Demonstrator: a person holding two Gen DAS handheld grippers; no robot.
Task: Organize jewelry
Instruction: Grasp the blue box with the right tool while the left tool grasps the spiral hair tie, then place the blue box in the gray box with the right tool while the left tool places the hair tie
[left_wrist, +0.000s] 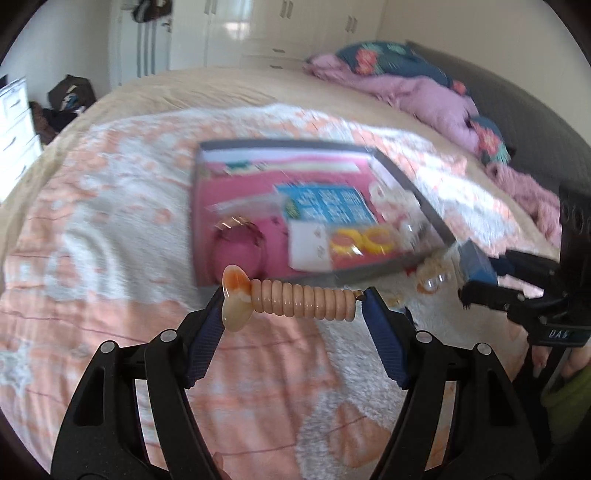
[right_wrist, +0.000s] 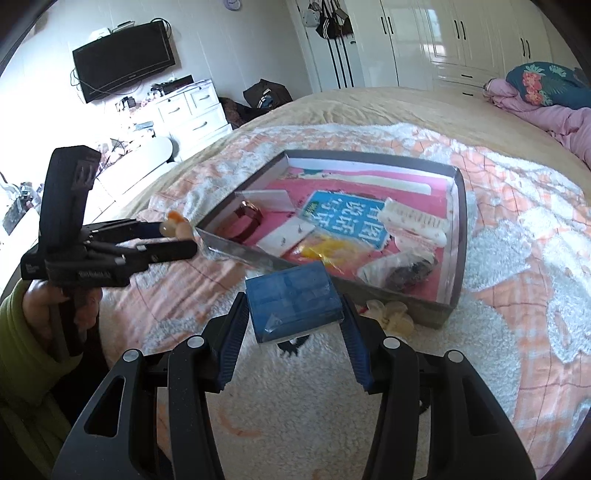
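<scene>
A peach coiled hair tie (left_wrist: 303, 301) with an orange-and-cream charm at one end is held lengthwise between the fingers of the left gripper (left_wrist: 295, 299), which are spread only as far as the coil's length and are closed against both of its ends. It is carried above the peach-and-white blanket (left_wrist: 110, 229) on the bed, just short of the near wall of the shallow box (right_wrist: 456, 236). A small blue compartment case (right_wrist: 295, 302) is gripped at its two sides by the fingers of the right gripper (right_wrist: 295, 317), which are pressed against it and held partly apart by its width; the case is held just in front of the box's near wall, above the blanket. Inside the box, on its pink lining, a blue printed card (right_wrist: 347, 221), a reddish bangle (right_wrist: 247, 221), yellow rings in a clear bag (right_wrist: 321, 251), a white earring card (right_wrist: 286, 236) and pale hair clips (right_wrist: 417, 225) are seen. A pale flower-shaped clip (right_wrist: 391, 314) lies on the blanket just outside the box's near wall, beside the right gripper. The left wrist view is smeared by motion, so what seems to be a cluster of pearl-like beads near the box corner cannot be identified with certainty. A green sleeve (right_wrist: 22, 332) is seen behind the left gripper's handle.
</scene>
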